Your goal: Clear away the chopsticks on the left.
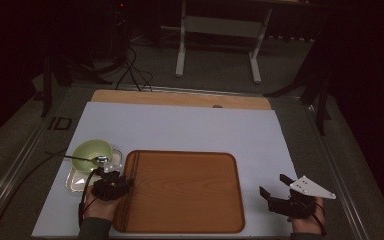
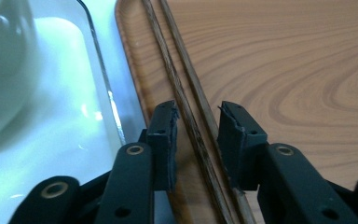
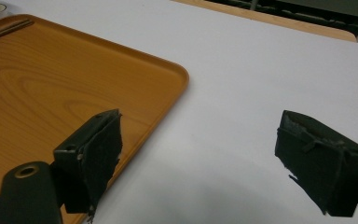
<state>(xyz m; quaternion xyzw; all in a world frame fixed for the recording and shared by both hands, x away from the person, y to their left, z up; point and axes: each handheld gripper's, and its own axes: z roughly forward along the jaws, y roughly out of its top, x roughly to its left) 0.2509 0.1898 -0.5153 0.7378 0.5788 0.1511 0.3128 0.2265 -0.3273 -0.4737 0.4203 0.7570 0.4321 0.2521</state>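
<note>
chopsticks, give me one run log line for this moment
chopsticks: on tray, left edge | left tongs: open, straddling them | right tongs: open, nothing held

No text, label, brand, number or sign can be read in any view

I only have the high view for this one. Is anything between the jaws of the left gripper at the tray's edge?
Observer: Yes. In the left gripper view, the left gripper straddles two chopsticks lying side by side on the wooden tray. There is a gap on each side, so the pads are not pressing.
Operator: And the right one, is it holding anything?
Observer: No. The right gripper stands wide open over the bare white table, just off the tray's corner.
</note>
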